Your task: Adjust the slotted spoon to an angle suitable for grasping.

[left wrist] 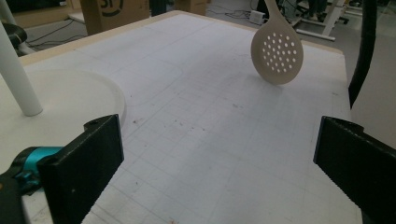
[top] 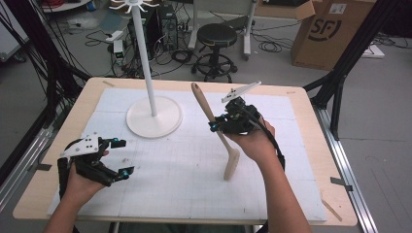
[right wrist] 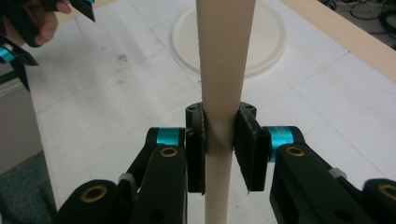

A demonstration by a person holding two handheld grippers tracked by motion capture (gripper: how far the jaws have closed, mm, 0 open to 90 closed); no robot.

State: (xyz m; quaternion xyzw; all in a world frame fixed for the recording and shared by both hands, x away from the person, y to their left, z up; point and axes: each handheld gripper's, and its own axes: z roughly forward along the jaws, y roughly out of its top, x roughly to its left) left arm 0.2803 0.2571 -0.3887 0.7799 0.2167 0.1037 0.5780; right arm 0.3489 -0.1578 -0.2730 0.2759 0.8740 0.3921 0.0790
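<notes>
The right gripper (right wrist: 219, 149) has its jaws clamped on the skimmer spoon's (top: 216, 127) handle, its long axis tilted toward the far edge beside the hanger stand (top: 153, 116), while the left gripper (top: 120, 158) hovers wide open and empty.

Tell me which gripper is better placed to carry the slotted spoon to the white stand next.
Right, probably. The right gripper is shut on the spoon handle, with the spoon's head touching the mat. The left gripper is open and holds nothing, off to the side of the stand.

Wide-apart jaws frame the white mat (left wrist: 210, 140), a perforated skimmer (left wrist: 277, 52) and a stand base (left wrist: 70, 100).
</notes>
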